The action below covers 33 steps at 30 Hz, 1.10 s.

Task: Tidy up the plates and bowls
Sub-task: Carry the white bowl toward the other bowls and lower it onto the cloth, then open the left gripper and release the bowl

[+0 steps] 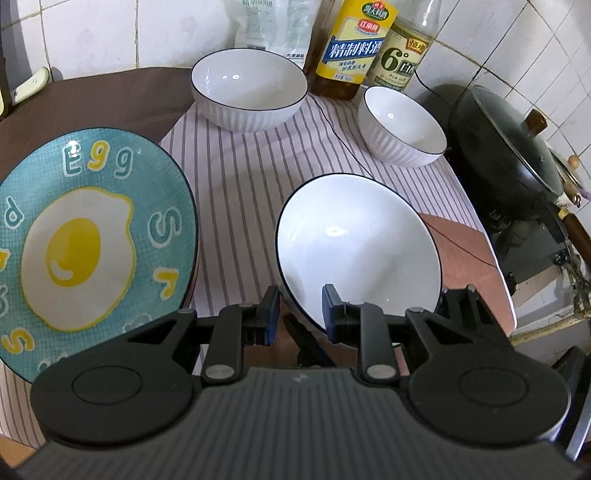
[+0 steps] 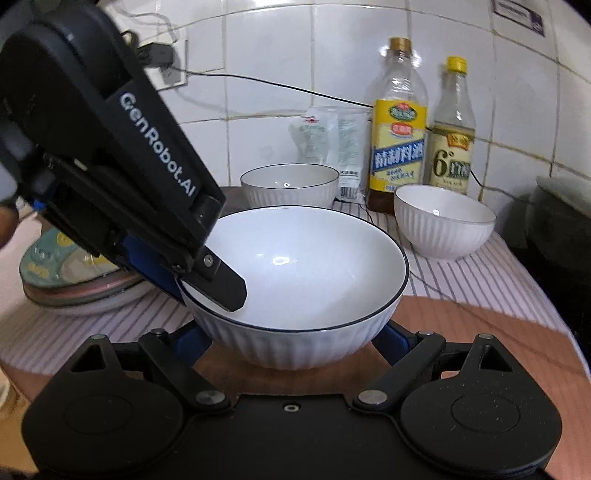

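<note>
A white ribbed bowl with a dark rim [image 1: 358, 254] [image 2: 303, 280] stands at the near edge of the table. My left gripper [image 1: 300, 314] [image 2: 207, 280] straddles its rim, one finger inside, one outside; a gap shows beside the pads. My right gripper [image 2: 295, 343] is spread wide around the bowl's base, its fingertips hidden by the bowl. A larger white bowl [image 1: 249, 90] [image 2: 290, 184] and a smaller white bowl [image 1: 404, 127] [image 2: 443, 221] sit at the back. A teal egg plate [image 1: 92, 236] [image 2: 55, 266] tops a stack of plates at the left.
Striped cloth [image 1: 243, 184] covers the table. Two bottles [image 1: 351, 48] [image 2: 399, 125] and a plastic bag [image 1: 273, 26] stand by the tiled wall. A black wok with lid [image 1: 506, 147] sits at the right. A thin black cable [image 1: 347, 140] runs across the cloth.
</note>
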Tool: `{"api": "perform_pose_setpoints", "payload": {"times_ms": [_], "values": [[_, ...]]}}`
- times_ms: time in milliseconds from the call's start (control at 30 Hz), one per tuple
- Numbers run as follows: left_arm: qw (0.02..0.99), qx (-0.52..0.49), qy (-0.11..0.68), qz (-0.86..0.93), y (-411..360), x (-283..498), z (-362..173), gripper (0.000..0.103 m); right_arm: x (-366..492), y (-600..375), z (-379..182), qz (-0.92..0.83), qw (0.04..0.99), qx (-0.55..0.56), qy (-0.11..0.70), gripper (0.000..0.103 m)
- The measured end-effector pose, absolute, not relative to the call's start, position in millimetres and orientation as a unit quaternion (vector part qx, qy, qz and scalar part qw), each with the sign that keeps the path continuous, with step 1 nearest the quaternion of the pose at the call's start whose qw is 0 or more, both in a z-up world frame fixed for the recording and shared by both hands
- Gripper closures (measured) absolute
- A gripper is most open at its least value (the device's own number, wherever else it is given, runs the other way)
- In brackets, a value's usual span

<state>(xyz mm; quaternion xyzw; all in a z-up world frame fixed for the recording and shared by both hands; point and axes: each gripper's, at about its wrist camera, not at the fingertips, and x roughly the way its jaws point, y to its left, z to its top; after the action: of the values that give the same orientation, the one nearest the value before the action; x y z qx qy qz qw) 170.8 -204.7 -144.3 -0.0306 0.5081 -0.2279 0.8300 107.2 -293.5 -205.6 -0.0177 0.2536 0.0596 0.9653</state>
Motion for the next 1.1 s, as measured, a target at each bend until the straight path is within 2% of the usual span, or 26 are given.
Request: {"api": "perform_pose_setpoints", "payload": {"times_ms": [367, 567, 700, 933, 1100], "values": [[0.827, -0.009, 0.518, -0.219, -211, 172, -150, 0.08, 107, -292, -212, 0.061, 0.96, -0.016, 0.273, 0.009], [0.827, 0.004, 0.516, -0.223, -211, 168, -141, 0.079, 91, -278, -193, 0.014, 0.948, -0.072, 0.309, 0.009], [0.837, 0.046, 0.494, -0.233, -214, 156, -121, 0.062, 67, -287, -168, 0.007, 0.955, -0.035, 0.294, 0.009], [0.843, 0.043, 0.469, -0.26, -203, 140, -79, 0.056, 53, -312, -132, -0.021, 0.955, 0.059, 0.291, 0.009], [0.837, 0.015, 0.458, -0.298, -201, 142, -59, 0.049, 56, -325, -115, -0.035, 0.961, 0.092, 0.259, 0.01]]}}
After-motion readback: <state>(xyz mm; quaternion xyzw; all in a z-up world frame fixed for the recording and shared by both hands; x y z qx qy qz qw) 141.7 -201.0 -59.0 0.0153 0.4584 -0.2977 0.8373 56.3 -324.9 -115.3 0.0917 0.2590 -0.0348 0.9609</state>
